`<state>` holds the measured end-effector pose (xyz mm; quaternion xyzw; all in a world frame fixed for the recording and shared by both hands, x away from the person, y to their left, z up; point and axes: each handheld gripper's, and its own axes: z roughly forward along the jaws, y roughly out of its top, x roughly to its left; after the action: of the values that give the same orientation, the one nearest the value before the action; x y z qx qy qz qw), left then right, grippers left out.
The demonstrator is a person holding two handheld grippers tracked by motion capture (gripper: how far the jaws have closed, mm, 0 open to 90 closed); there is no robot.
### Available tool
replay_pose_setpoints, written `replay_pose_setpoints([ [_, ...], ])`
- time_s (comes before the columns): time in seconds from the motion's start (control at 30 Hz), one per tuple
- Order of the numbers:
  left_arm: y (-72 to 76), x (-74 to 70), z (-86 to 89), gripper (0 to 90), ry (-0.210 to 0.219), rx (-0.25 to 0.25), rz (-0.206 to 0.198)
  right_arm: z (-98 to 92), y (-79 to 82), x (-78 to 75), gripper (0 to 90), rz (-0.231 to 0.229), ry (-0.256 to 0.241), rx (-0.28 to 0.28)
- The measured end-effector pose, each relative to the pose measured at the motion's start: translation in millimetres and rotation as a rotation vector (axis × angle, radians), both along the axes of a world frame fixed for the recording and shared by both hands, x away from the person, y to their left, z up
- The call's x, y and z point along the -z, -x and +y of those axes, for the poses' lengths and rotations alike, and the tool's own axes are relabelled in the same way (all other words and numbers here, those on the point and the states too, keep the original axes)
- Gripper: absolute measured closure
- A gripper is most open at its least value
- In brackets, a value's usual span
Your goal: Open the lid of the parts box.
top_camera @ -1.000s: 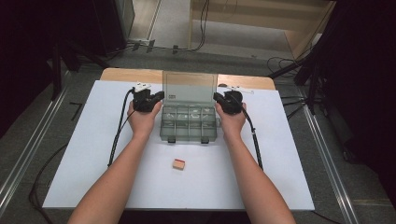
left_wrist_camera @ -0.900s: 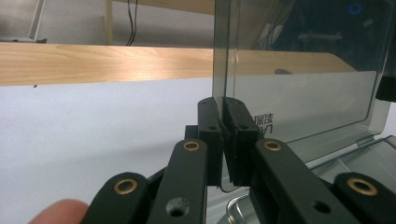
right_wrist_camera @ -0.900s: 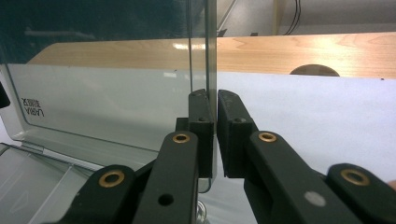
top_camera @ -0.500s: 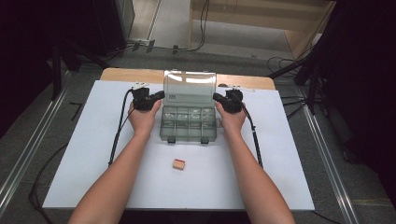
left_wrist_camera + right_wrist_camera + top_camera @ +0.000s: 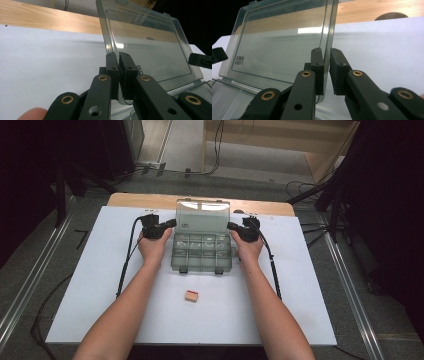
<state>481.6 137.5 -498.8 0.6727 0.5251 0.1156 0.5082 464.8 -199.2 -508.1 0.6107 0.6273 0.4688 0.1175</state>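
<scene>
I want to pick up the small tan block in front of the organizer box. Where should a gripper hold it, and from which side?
Grip the small block across its two short ends, coming straight down from above. It lies flat and alone on the white table cover, apart from the clear organizer box, so nothing blocks the jaws. It is low, so a side approach would likely scrape the cover.

Clear plastic box [image 5: 202,251]: rectangular, see-through, open; base flat on white sheet over counter, centred toward far edge. Base split into rows of small compartments; contents not discernible. Two dark latches on near wall.

Lid [image 5: 147,50]: clear, hinged along far side, raised and tilted back; small printed label near lower corner.

Small block [image 5: 191,295]: tan with reddish edge, lying flat on sheet, near side of box, apart from it.
</scene>
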Motion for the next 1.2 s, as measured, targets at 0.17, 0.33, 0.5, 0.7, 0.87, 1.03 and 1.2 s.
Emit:
replay_pose_setpoints([
  [0.17, -1.4, 3.2, 0.3, 86.0, 0.014, -0.002, 0.018, -1.1, -1.0, 2.8, 79.8, 0.014, -0.002, -0.003],
  [0.33, -2.1, 5.4, 1.8, 86.0, 0.011, 0.012, 0.031, -1.5, -1.1, 3.9, 79.4, 0.030, -0.006, -0.006],
  [0.5, -1.9, 5.9, 0.8, 85.9, 0.006, 0.007, 0.037, -1.0, -0.9, 5.2, 79.2, 0.031, 0.007, -0.005],
  [0.7, 0.1, 4.2, -0.9, 79.0, -0.022, 0.017, 0.023, -2.7, 0.5, 5.4, 68.6, 0.026, 0.037, -0.003],
  [0.87, 5.4, -2.4, -1.6, 66.6, -0.032, 0.023, -0.011, -6.7, 6.5, 2.7, 53.9, -0.027, 0.023, -0.037],
  [1.03, 13.0, -8.8, -2.0, 49.8, -0.054, 0.034, -0.047, -6.0, 15.8, -6.5, 41.8, -0.091, 0.048, -0.045],
  [1.2, 23.1, -14.1, 0.4, 41.4, -0.053, 0.052, -0.084, -3.1, 26.3, -13.8, 31.6, -0.133, 0.062, -0.069],
])
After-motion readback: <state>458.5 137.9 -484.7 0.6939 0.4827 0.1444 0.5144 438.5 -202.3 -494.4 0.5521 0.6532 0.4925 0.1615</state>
